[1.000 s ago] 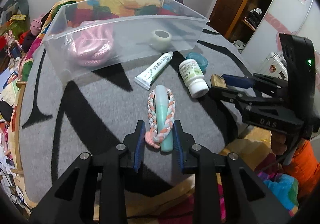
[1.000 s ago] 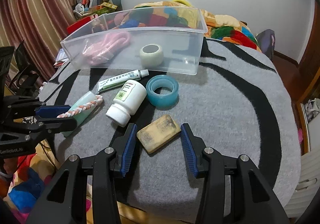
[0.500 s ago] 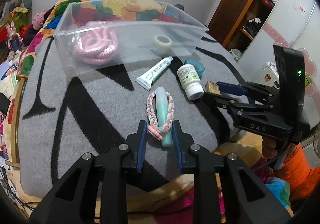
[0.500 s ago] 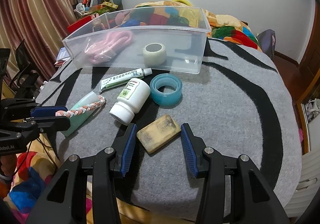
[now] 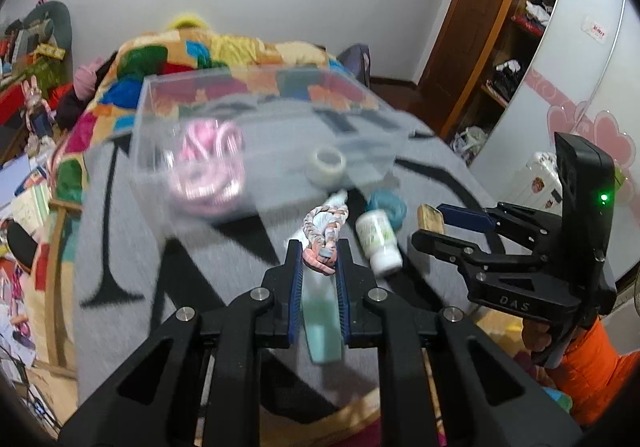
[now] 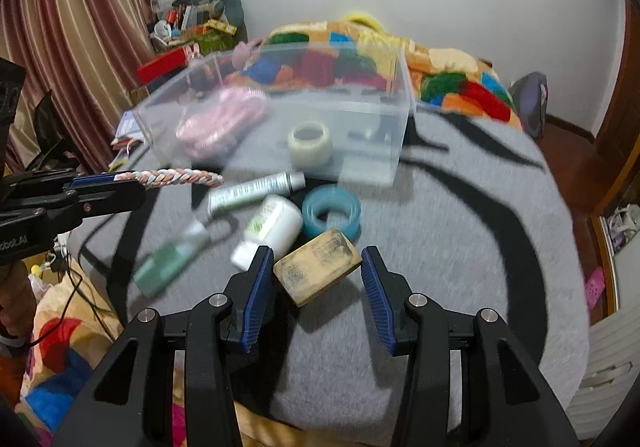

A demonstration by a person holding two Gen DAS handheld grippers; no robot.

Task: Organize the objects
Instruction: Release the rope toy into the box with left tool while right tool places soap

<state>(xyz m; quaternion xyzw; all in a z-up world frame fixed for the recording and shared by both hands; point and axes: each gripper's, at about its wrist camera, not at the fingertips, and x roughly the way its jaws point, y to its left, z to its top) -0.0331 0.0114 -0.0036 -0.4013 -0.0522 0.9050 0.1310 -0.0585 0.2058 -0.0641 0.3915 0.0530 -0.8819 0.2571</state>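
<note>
My left gripper (image 5: 318, 259) is shut on a pink-and-white braided hair band (image 5: 322, 231) and holds it lifted above the grey table; the band also shows in the right wrist view (image 6: 176, 178). A green tube (image 6: 170, 261) that lay inside the band sits below it, blurred. My right gripper (image 6: 318, 283) is open around a tan soap-like block (image 6: 316, 265), its left pad close to the block. The clear plastic bin (image 6: 276, 123) stands behind, holding a pink rope coil (image 6: 224, 119) and a tape roll (image 6: 310, 141).
On the table (image 6: 460, 247) lie a white ointment tube (image 6: 256, 189), a white pill bottle (image 6: 272, 225) and a blue tape ring (image 6: 330, 209). A colourful quilt lies behind the bin. The table's front edge is just below both grippers.
My left gripper closed on the braided band and lifted it off the table; the green tube slipped out and stayed low. My right gripper moved closer around the tan block, still open.
</note>
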